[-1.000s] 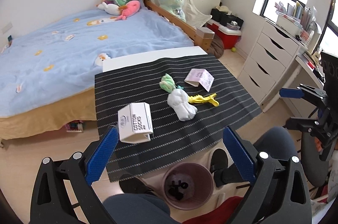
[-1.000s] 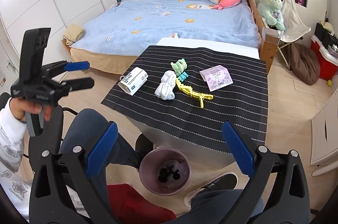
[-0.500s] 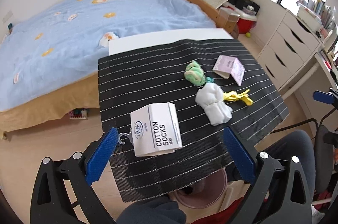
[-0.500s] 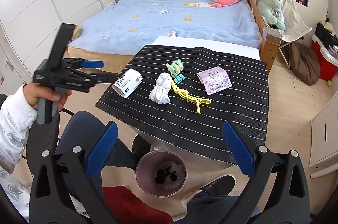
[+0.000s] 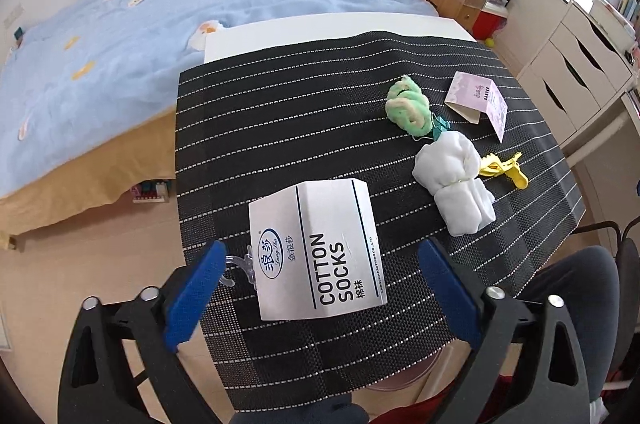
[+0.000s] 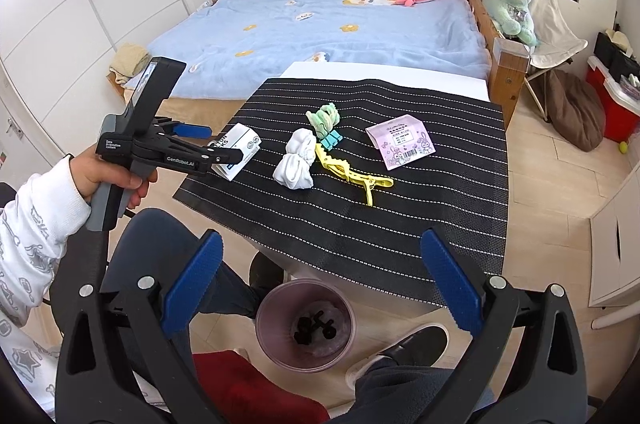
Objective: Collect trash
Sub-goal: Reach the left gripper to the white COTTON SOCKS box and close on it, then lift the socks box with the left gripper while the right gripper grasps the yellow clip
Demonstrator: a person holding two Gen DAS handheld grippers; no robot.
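Note:
A white "COTTON SOCKS" package (image 5: 316, 248) lies at the near left corner of the black striped mat (image 5: 280, 127). My left gripper (image 5: 323, 256) hangs over it with a finger on either side. Its jaws are closing, but the pads stand clear of the package. From the right wrist view, the left gripper (image 6: 224, 143) sits at the package (image 6: 240, 147) in a person's hand. A pink printed paper card (image 6: 400, 139) lies further right on the mat. My right gripper (image 6: 321, 240) is open and holds nothing, above the pinkish trash bin (image 6: 280, 340) on the floor.
On the mat lie a white sock bundle (image 5: 456, 183), a green sock bundle (image 5: 408, 105), a teal clip (image 5: 439, 127) and a yellow clip (image 5: 504, 169). A blue bed (image 5: 120, 35) stands behind the table, white drawers (image 5: 568, 75) to the right. The person's legs flank the bin.
My left gripper has come down and forward over the white package, which now sits between its fingers, and its jaws have narrowed. The right gripper has stayed put.

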